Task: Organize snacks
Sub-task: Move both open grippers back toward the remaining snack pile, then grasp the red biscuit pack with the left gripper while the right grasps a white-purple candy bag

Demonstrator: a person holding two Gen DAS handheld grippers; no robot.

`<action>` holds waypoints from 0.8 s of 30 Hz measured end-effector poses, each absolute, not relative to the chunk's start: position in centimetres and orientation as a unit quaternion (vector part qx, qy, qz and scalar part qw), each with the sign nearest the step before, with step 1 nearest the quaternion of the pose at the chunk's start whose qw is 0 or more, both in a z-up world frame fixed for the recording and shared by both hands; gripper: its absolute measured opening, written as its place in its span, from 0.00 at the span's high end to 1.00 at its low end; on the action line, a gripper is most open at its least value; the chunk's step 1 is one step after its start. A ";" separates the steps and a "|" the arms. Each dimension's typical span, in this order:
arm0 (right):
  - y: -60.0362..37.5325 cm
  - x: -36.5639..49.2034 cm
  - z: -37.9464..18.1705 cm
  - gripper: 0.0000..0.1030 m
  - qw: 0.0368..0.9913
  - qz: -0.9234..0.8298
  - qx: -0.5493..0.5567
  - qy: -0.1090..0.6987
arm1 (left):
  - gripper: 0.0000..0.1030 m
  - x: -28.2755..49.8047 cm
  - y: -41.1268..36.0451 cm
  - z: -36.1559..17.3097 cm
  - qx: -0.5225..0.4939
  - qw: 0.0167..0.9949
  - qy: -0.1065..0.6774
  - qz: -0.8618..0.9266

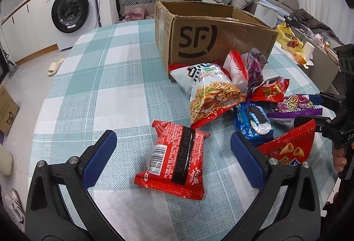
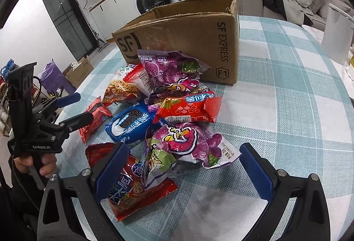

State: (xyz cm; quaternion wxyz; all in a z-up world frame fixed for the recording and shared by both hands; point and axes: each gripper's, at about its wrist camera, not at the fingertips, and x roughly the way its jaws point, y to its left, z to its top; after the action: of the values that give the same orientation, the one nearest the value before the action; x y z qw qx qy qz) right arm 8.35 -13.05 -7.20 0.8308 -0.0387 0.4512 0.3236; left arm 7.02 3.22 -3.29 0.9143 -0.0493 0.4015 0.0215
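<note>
Blue-padded left gripper (image 1: 172, 148) and right gripper (image 2: 183, 165) hover spread wide, empty, over snack packets (image 2: 177, 95).

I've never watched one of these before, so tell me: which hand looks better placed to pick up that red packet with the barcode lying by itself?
Left. The left gripper is open with the red packet lying between its fingers, apart from the pile. The right gripper is open over a purple bag instead.
</note>
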 end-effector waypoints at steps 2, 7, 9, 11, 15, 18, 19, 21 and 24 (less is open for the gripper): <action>-13.1 8.4 -7.2 0.01 0.831 0.324 -0.039 0.451 | 0.01 7.2 3.5 -3.6 -0.055 0.911 0.408 0.016; -13.3 8.4 -7.3 0.01 0.831 0.324 -0.038 0.450 | 0.01 7.7 3.9 -4.5 -0.058 0.904 0.424 0.017; -13.4 8.4 -7.3 0.03 0.831 0.324 -0.038 0.450 | 0.01 8.0 3.9 -4.9 -0.058 0.901 0.430 0.016; -13.4 8.4 -7.3 0.04 0.831 0.324 -0.039 0.451 | 0.01 8.1 4.0 -5.1 -0.057 0.899 0.433 0.016; -13.5 8.4 -7.4 0.06 0.830 0.325 -0.040 0.451 | 0.05 8.4 4.0 -5.5 -0.054 0.896 0.441 0.012; -13.5 8.4 -7.4 0.07 0.830 0.326 -0.041 0.450 | 0.19 8.7 3.9 -5.8 -0.050 0.894 0.445 0.009; -13.5 8.4 -7.4 0.08 0.831 0.326 -0.041 0.449 | 0.26 8.8 3.9 -5.9 -0.049 0.893 0.447 0.008; -13.5 8.4 -7.4 0.10 0.831 0.326 -0.041 0.449 | 0.38 8.8 3.8 -6.0 -0.050 0.892 0.449 0.004; -13.5 8.4 -7.4 0.13 0.831 0.325 -0.041 0.449 | 0.56 8.7 3.6 -6.1 -0.048 0.892 0.450 -0.004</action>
State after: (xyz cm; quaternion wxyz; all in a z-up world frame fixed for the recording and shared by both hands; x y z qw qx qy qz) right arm 8.42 -13.54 -7.36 0.8309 -0.0414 0.4494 0.3253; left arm 8.71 3.64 -6.14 0.8919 -0.0480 0.4496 -0.0038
